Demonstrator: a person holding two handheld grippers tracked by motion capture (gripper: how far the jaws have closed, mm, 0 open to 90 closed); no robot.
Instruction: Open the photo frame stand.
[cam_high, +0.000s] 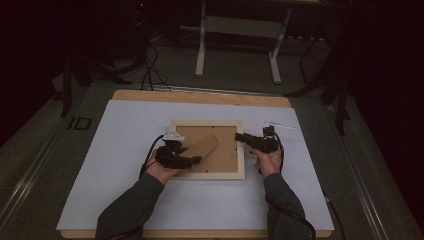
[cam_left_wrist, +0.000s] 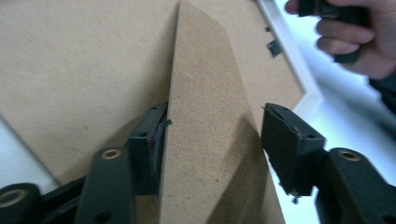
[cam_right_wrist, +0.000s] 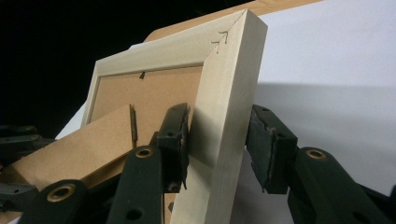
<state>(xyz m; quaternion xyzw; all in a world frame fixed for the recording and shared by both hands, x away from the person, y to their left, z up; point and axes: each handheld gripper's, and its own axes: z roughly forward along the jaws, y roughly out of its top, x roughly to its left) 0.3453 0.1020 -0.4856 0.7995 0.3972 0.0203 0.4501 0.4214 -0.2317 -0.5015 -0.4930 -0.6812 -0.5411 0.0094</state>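
Wood is what both hands work on: in the high view a pale picture frame (cam_high: 207, 149) lies back-up near the middle of a white sheet (cam_high: 120, 150) on the counter (cam_high: 200, 97). The left tool (cam_high: 192, 159) comes in at the frame's near left corner, where the brown easel stand (cam_high: 202, 146) lifts off the backing board (cam_high: 225, 145). The right tool (cam_high: 239, 137) sits at the frame's right rail, apparently to keep the frame from sliding while the stand is worked. A thin pale stick (cam_high: 279, 125) lies apart on the sheet, far right.

From the left tool's view, the fibreboard stand (cam_left_wrist: 205, 126) rises between the jaws. One pad (cam_left_wrist: 148, 154) lies against the stand's left edge; the other pad (cam_left_wrist: 287, 149) stands off its face, with a gap. The jaws are therefore apart around the stand, not yet clamped; I judge a pinch is being set up to swing it. The person's other hand (cam_left_wrist: 355, 42) shows beyond the frame's white edge.

From the right tool's view, the frame's wooden rail (cam_right_wrist: 224, 121) stands between the jaws below a mitred corner. One pad (cam_right_wrist: 175, 140) touches the rail's inner side; the other pad (cam_right_wrist: 268, 144) sits at its outer side, so it looks clamped on the rail.
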